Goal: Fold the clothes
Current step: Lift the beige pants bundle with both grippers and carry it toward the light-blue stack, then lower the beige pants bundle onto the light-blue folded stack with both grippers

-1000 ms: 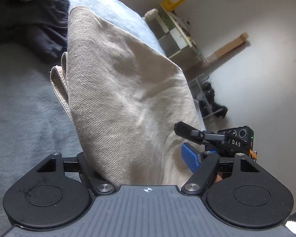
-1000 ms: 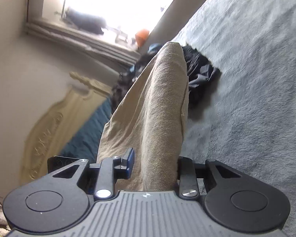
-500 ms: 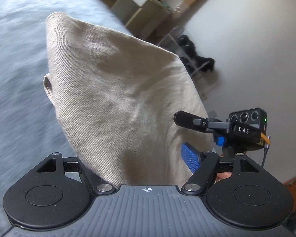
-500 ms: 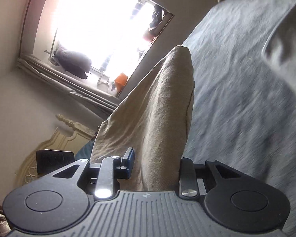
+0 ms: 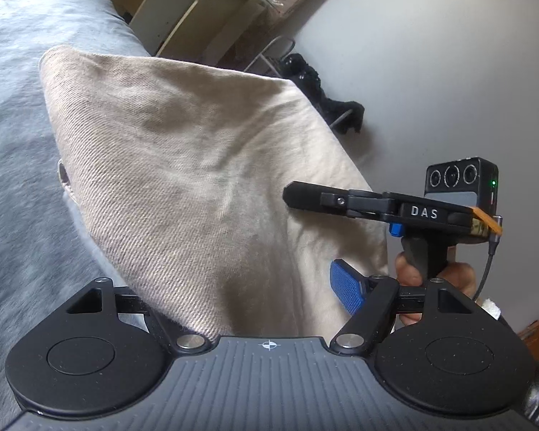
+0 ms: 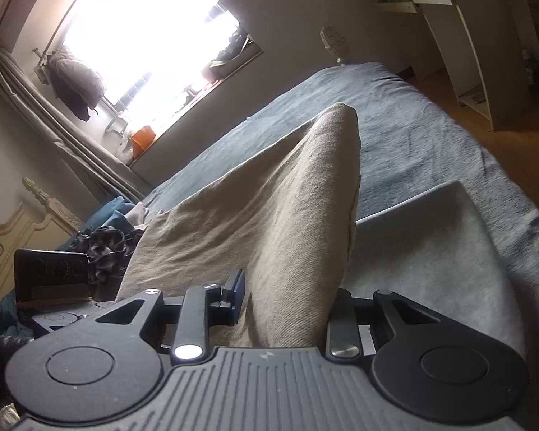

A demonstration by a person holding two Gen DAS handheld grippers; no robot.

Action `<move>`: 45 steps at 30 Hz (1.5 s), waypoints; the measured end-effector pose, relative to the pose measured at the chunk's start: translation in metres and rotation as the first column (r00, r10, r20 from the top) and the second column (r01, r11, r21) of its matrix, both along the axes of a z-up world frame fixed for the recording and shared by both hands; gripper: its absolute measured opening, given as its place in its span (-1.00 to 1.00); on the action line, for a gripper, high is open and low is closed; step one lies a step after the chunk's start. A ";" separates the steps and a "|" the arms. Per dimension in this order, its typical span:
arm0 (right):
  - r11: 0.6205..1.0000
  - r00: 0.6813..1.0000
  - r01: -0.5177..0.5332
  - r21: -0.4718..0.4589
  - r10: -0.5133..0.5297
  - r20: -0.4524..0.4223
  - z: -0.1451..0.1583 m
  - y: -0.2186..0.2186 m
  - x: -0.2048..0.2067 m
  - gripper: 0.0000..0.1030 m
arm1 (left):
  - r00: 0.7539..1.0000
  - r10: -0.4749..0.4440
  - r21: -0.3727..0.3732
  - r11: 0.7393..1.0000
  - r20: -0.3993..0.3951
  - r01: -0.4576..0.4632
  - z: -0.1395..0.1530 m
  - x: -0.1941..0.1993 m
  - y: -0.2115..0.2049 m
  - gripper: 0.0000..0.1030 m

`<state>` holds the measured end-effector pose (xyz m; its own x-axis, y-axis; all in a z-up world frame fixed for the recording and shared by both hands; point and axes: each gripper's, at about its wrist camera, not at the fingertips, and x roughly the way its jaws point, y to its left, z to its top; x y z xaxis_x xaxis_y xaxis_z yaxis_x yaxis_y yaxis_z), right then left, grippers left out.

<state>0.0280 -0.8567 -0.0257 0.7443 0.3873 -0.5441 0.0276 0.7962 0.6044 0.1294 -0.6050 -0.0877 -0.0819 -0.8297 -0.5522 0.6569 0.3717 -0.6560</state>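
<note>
Swung away from the dark clothes pile toward the shelves since a second ago. Left claw (image 5: 258, 294) and right claw (image 6: 287, 305) both clamped on beige cloth (image 5: 197, 179), lifted over grey bed (image 5: 14, 107). Long axis toward 11 o'clock, tapering. Coarse twill, folded, faintly creased.

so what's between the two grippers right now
The beige garment spans the gap. The left wrist view shows it running from the left gripper across to the right gripper, both clamped on it, above the grey bed cover.
</note>
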 end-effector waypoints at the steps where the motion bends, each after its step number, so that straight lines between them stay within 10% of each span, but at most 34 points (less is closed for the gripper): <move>1: 1.000 1.000 0.003 -0.003 -0.003 -0.005 -0.003 -0.006 0.003 -0.40 | 1.000 -0.004 0.005 1.000 0.005 0.004 -0.002 0.000 -0.007 0.44; 27: 0.999 0.997 0.024 0.047 -0.021 -0.071 -0.091 -0.069 0.030 -0.40 | 0.998 0.053 0.111 0.992 0.028 -0.056 -0.059 0.012 -0.045 0.44; 38: 0.983 0.984 0.172 0.066 -0.168 -0.058 -0.088 -0.094 0.012 0.27 | 0.999 0.033 0.101 0.994 0.024 -0.035 -0.026 0.018 0.010 0.68; 45: 0.828 0.833 0.539 0.157 -0.551 0.047 -0.081 -0.114 -0.082 0.29 | 0.983 0.121 0.051 0.990 0.137 -0.129 0.012 0.056 0.020 0.80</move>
